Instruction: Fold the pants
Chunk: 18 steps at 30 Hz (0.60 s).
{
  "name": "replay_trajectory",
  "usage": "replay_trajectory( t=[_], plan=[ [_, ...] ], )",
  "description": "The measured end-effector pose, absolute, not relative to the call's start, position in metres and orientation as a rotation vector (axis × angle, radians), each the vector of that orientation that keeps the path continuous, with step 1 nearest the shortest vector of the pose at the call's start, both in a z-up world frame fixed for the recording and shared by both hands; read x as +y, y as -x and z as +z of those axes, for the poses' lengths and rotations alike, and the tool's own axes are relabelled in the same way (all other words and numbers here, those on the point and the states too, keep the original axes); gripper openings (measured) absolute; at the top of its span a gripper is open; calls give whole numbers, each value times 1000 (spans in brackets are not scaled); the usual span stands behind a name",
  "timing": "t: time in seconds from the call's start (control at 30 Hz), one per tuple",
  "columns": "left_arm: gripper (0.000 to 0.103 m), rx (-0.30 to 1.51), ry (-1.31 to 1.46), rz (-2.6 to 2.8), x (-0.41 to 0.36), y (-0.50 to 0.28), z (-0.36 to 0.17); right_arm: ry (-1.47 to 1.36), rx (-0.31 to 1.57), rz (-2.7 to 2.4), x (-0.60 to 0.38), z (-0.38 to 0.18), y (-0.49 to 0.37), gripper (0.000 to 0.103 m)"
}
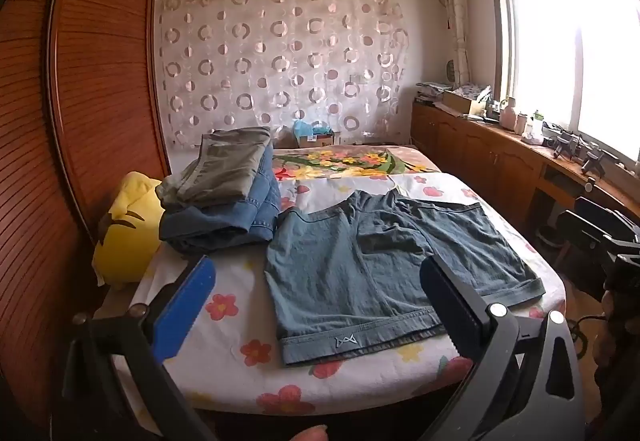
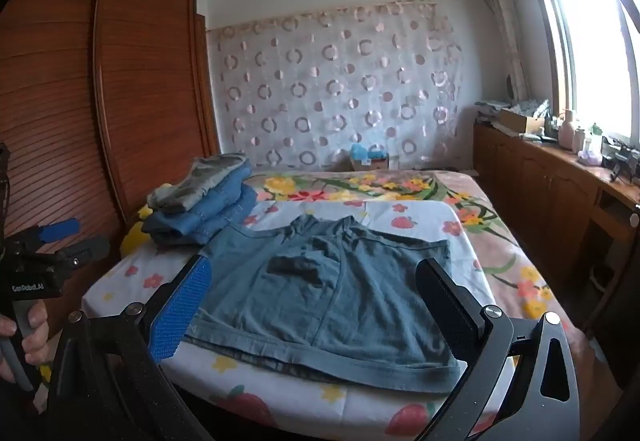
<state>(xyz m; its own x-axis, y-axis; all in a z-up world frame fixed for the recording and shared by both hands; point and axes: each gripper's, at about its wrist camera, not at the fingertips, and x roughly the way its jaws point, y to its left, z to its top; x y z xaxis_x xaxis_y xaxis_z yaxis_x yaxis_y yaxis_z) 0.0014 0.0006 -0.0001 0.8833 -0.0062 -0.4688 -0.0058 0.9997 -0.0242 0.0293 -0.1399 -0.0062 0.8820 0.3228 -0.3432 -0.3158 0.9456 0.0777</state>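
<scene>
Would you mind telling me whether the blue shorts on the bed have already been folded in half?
No, the blue shorts lie spread flat on the bed with both legs side by side, each hem showing.

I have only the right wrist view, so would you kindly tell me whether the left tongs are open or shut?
Observer: The left tongs are open, with nothing between them.
Operator: Thank you. Is there any mark on the shorts' near hem? My blue pad hides that corner.
Observer: Yes, a small pale emblem sits on the hem of the shorts, on the left leg.
Operator: And what is the yellow thing behind the stack?
Observer: A yellow cushion with dark marks on it, lying left of the stack of folded clothes.
</scene>
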Motion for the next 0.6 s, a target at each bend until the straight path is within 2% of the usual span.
replay_trajectory(
  t=[0.6],
  plan=[
    [103,471,13,4,1,0,-1,-16,367,330,-138,-5,-27,103]
  ],
)
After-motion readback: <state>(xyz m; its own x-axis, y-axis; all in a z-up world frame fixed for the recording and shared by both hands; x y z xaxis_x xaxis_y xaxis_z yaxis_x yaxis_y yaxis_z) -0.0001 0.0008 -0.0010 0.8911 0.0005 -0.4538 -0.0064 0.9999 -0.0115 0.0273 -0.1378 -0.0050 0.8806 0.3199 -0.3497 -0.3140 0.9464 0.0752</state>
